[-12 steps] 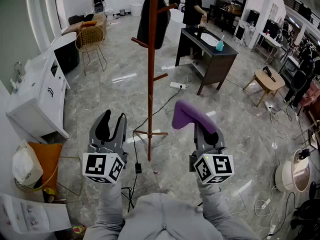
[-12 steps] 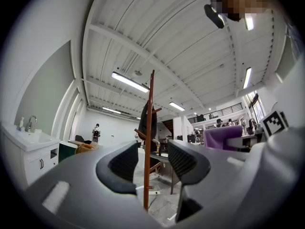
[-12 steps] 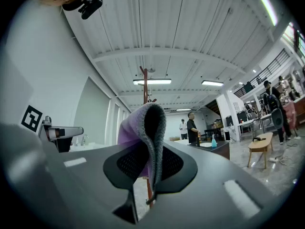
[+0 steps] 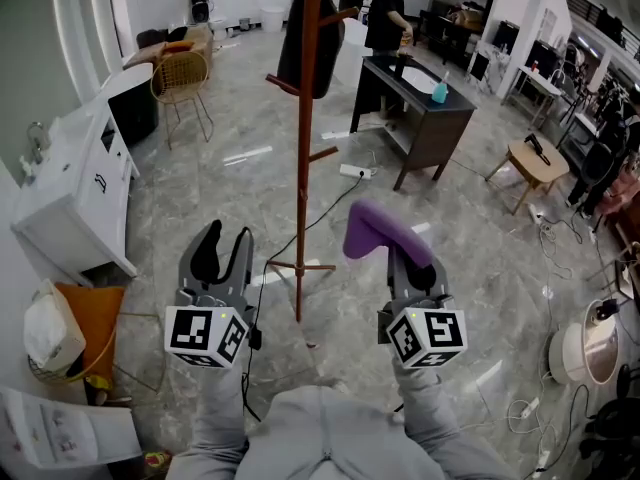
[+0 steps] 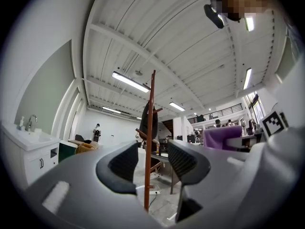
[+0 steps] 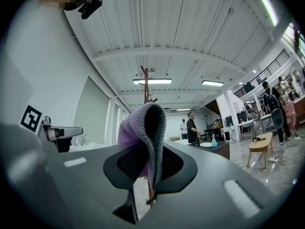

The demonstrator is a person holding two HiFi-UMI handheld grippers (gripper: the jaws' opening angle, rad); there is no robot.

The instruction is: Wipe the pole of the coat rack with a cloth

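Observation:
The coat rack's reddish-brown pole stands on the marble floor ahead, with a dark coat hung near its top. My right gripper is shut on a folded purple cloth, held to the right of the pole and short of it. In the right gripper view the cloth droops over the jaws and hides most of the pole. My left gripper is open and empty, left of the pole. In the left gripper view the pole shows between the spread fingers.
A white sink cabinet lines the left wall. A wicker chair stands behind it. A dark desk with a person beside it is at the back right. Cables and a power strip lie near the rack's base.

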